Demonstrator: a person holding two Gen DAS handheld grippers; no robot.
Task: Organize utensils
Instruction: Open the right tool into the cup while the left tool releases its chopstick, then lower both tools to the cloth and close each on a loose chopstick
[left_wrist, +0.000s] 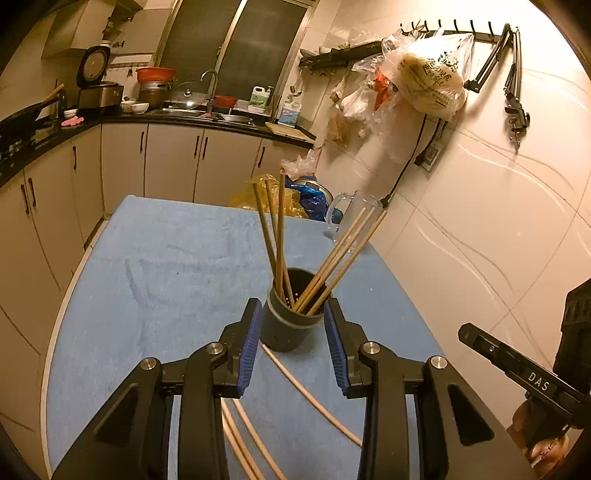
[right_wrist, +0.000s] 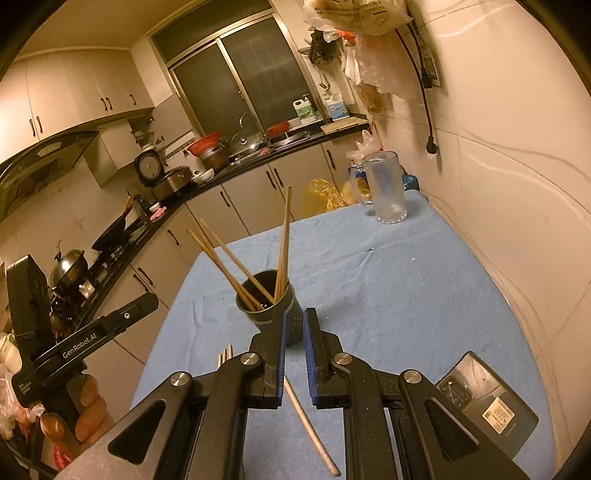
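A dark cylindrical holder (left_wrist: 288, 328) stands on the blue cloth (left_wrist: 166, 277) with several wooden chopsticks (left_wrist: 279, 236) leaning out of it. My left gripper (left_wrist: 293, 304) is open. Its blue pads (left_wrist: 246, 350) flank the near side of the holder without pressing on it. Loose chopsticks (left_wrist: 314, 400) lie on the cloth under and behind the fingers. In the right wrist view the same holder (right_wrist: 264, 314) sits just ahead and left of my right gripper (right_wrist: 294, 312). That gripper's pads are almost together with nothing between them. One chopstick (right_wrist: 308, 424) lies on the cloth below it.
A clear glass mug (right_wrist: 384, 192) stands at the table's far right corner near the tiled wall (left_wrist: 480, 221). A dark flat box (right_wrist: 487, 406) lies at the near right. Plastic bags (left_wrist: 273, 195) sit beyond the far edge. A hand (right_wrist: 88, 398) holds the left gripper's handle.
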